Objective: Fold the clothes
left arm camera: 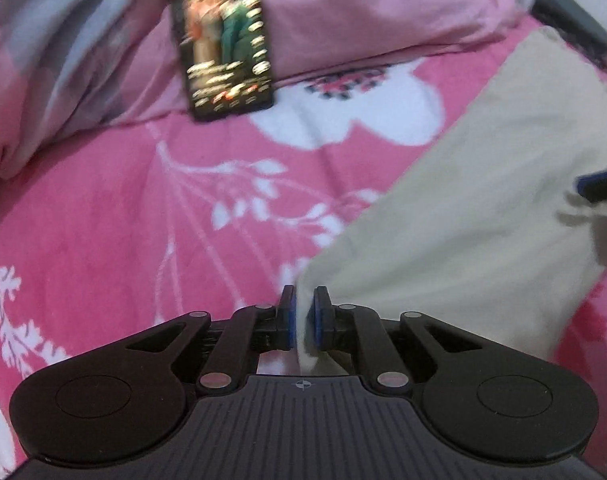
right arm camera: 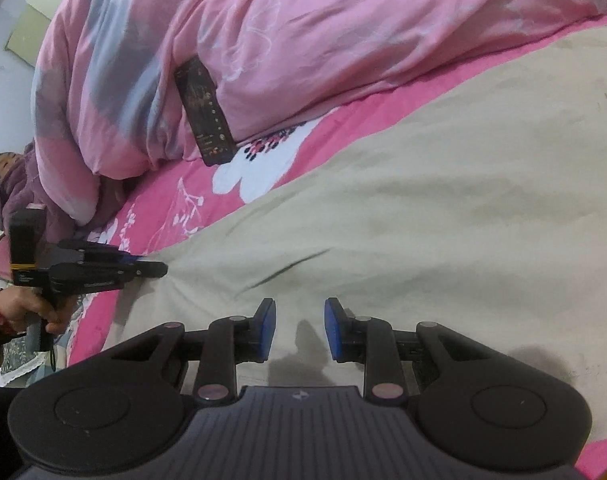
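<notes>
Left wrist view: the left tool (left arm camera: 302, 314) pinches an edge of the beige garment (left arm camera: 483, 208), a thin fold of cloth caught between its blue pads (left arm camera: 290, 320). From there the garment runs up and to the right across the pink floral bedsheet (left arm camera: 143, 208). A smartphone (left arm camera: 223, 40) with a lit screen leans against the pink-and-grey duvet (left arm camera: 363, 20) at the top; the frame is blurred, so the screen content cannot be read. At the right edge a dark, blue-tipped piece, probably the right tool (left arm camera: 599, 184), sits over the garment.

Right wrist view: the right tool (right arm camera: 299, 330) is spread, its blue pads (right arm camera: 268, 330) apart with nothing between them, just above the beige garment (right arm camera: 423, 200), on which it casts a shadow. The garment lies fairly flat on the bedsheet (right arm camera: 163, 216), filling most of the frame, with creases converging toward its left corner. That corner is gripped by the left tool (right arm camera: 161, 269), held in the person's hand (right arm camera: 27, 308). The smartphone (right arm camera: 205, 114) rests against the bunched duvet (right arm camera: 303, 40) beyond the garment. A person in purple clothing (right arm camera: 19, 196) lies at the far left beside the duvet.
</notes>
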The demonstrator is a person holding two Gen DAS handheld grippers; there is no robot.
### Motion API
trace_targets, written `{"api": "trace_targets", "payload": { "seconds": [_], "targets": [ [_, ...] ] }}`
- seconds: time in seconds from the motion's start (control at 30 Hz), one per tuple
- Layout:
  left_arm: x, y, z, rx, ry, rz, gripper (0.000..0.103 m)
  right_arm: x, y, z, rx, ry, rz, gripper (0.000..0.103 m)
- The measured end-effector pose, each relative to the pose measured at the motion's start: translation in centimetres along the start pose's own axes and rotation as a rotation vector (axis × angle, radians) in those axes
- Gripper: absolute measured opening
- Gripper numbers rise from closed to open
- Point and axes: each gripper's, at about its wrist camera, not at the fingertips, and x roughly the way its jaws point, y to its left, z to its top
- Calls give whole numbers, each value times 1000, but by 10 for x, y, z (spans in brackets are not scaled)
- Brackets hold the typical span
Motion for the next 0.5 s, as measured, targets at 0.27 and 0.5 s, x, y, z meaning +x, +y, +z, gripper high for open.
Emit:
{"api": "trace_targets", "payload": {
  "seconds": [0.27,0.5],
  "targets": [
    [-14,27,-12,-79,-15,-22,32,6,-3,-4,9,25,2,29],
    [-42,52,-39,-215,5,7,40,5,0,-2,3,14,17,29]
  ]
}}
